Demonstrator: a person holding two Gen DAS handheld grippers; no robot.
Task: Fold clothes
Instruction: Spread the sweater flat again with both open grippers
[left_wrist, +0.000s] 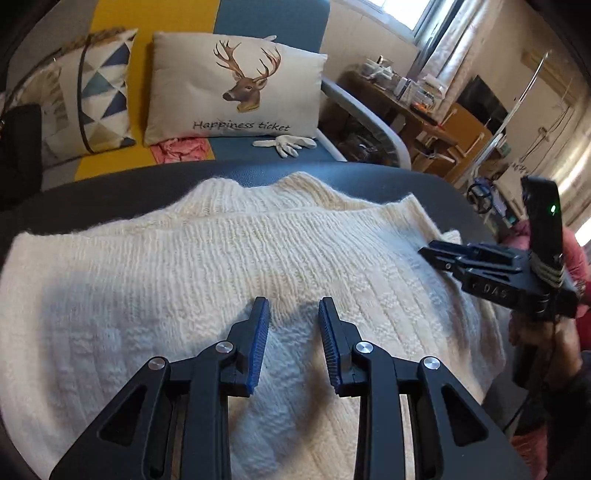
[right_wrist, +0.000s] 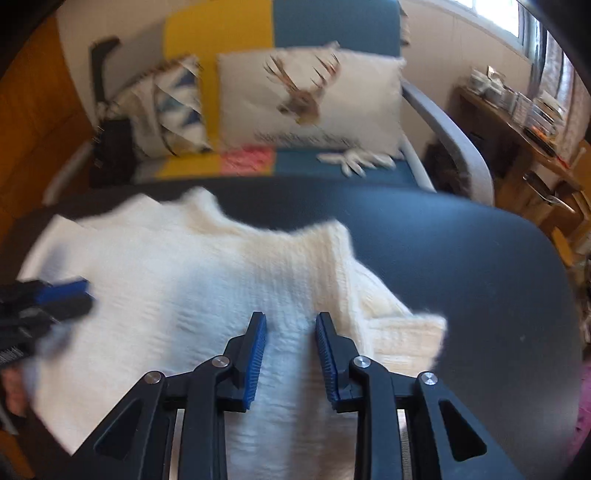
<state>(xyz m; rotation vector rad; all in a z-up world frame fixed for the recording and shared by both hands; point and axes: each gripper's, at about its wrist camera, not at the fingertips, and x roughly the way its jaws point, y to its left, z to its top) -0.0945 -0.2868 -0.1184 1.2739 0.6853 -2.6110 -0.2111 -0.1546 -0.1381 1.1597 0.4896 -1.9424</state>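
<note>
Cream chunky-knit sweater (left_wrist: 229, 258) is lying flat-ish on a dark round table (right_wrist: 461, 266), ribs showing. Left gripper (left_wrist: 293, 314) and right gripper (right_wrist: 290, 325) are both hovering over it, blue ridged pads (left_wrist: 260, 332) spread apart, gripping nothing.

A dark round table (right_wrist: 461, 266) (smooth-topped) carries a cream knit sweater (left_wrist: 221, 266), partly folded.
</note>
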